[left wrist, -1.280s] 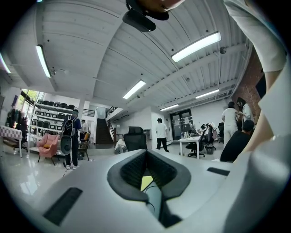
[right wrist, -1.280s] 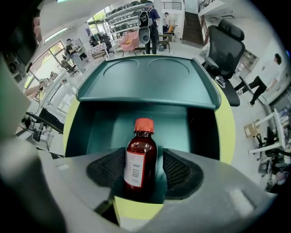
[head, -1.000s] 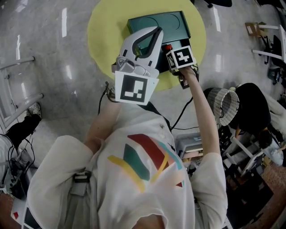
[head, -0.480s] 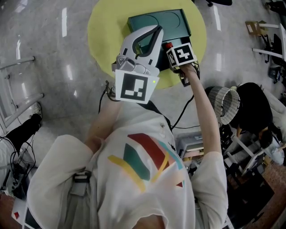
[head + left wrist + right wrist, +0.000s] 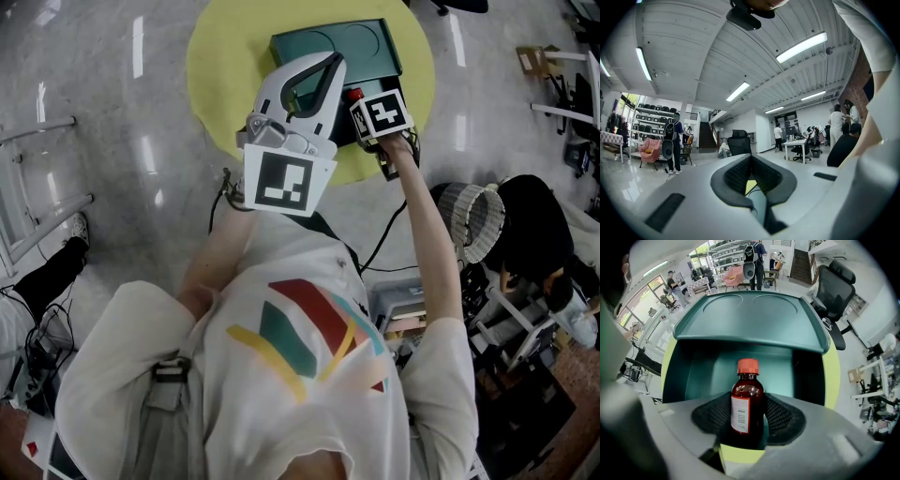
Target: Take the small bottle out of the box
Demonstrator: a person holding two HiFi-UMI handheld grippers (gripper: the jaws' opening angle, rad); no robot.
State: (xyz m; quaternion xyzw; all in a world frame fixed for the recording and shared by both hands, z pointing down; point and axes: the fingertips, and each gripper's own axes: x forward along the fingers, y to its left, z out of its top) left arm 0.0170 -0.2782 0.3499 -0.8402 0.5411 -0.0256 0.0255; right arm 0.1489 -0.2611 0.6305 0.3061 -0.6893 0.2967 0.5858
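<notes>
A small brown bottle (image 5: 746, 401) with a red cap (image 5: 353, 95) and a white label stands upright between the pads of my right gripper (image 5: 747, 416), which is shut on it. That gripper (image 5: 364, 120) points down over the near edge of the open teal box (image 5: 740, 319). Beyond the bottle I see the box's dark inside, and below it a strip of yellow tabletop. My left gripper (image 5: 326, 64) hangs level, high above the box (image 5: 337, 42), its fingertips together around nothing. In the left gripper view its pads (image 5: 736, 176) frame only a sliver of table.
The box sits on a round yellow table (image 5: 211, 66) on a grey polished floor. A woven basket (image 5: 469, 220) and cluttered equipment stand at the right. A metal rack (image 5: 37, 216) is at the left. People and office chairs are far off in the room.
</notes>
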